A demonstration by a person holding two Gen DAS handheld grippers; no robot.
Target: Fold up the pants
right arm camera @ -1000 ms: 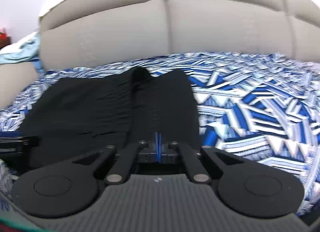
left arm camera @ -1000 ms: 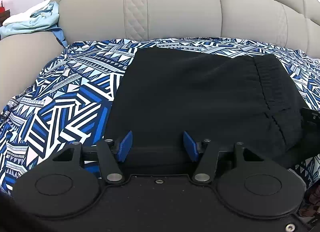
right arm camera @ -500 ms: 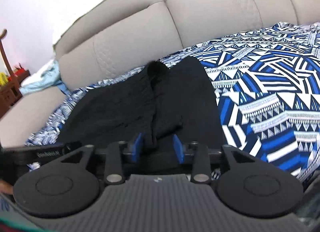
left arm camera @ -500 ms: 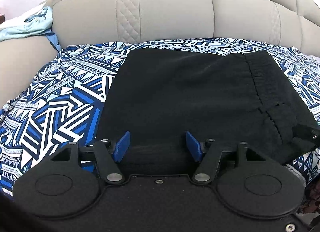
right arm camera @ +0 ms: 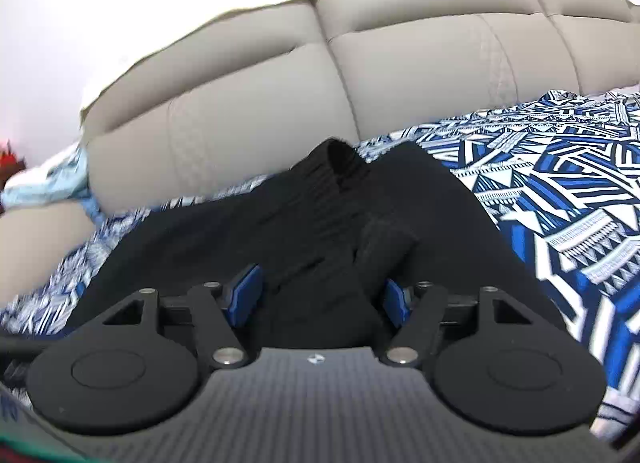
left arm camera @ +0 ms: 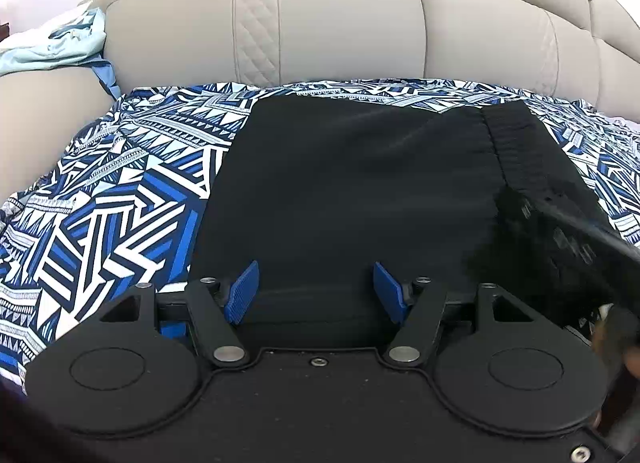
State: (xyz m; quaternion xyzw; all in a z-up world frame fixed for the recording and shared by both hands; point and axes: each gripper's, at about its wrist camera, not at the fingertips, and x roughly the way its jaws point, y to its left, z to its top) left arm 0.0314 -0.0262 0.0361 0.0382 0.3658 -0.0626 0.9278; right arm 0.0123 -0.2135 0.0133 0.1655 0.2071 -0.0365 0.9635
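Note:
The black pants [left arm camera: 352, 191] lie folded flat on a blue-and-white patterned cover, with the ribbed waistband [left arm camera: 516, 151] at the right. My left gripper [left arm camera: 316, 291] is open, its blue pads just above the pants' near edge and holding nothing. The right gripper's black body crosses the right side of the left wrist view, blurred. In the right wrist view the pants [right arm camera: 280, 231] show a raised fold of waistband [right arm camera: 340, 163]. My right gripper [right arm camera: 320, 295] is open over the bunched cloth at the near edge.
The patterned cover [left arm camera: 112, 203] spreads over a beige sofa seat; the backrest [left arm camera: 328, 23] rises behind. A light blue garment [left arm camera: 60, 43] lies on the left armrest. Patterned cover extends to the right of the pants [right arm camera: 560, 191].
My right gripper has gone from shut to open, letting go of the pants, and tilted upward. The left gripper stayed open and shifted slightly right.

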